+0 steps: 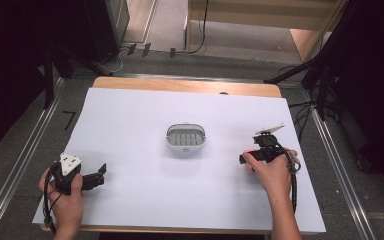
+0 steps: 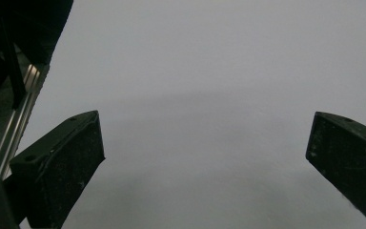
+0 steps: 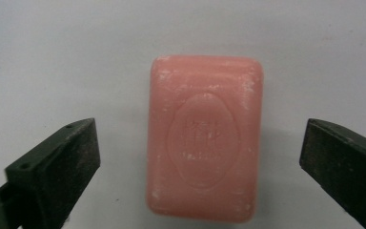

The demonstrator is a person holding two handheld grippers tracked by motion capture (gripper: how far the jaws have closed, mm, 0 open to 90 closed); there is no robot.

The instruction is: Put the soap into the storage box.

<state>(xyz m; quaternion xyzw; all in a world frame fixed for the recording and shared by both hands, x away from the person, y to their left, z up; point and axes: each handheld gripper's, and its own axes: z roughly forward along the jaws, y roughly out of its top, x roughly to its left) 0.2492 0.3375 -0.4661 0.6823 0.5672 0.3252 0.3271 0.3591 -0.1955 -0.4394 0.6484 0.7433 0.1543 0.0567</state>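
The right claw [image 3: 200, 157] hangs released over a pink soap bar [image 3: 205, 138] that lies flat on the white sheet covering the desk [image 1: 130, 115], near the desk's right edge; its two jaws stand wide apart, one on either side of the bar, clear of both long sides and not touching them. In the right gripper view the bar sits a little right of midway between the jaws and runs straight along the claw's line of sight, embossed face up. The likely step is closing on the bar so it can be carried to the grey soap dish [image 1: 186, 136], which sits empty around the middle of the desk, well apart from the soap. To do this well, I would shift the claw slightly toward the bar's side so the gap is even, lower it until the jaw pads meet the middle of the bar's side walls instead of its rounded top edges, and keep the jaws parallel to the long sides. Soap is probably slick and hard, so a squeeze set too high may pop it out; a slow, square, firm closing seems safest. The left claw [image 1: 101, 173] rests released near the desk's front left corner, jaws spread with nothing between them.
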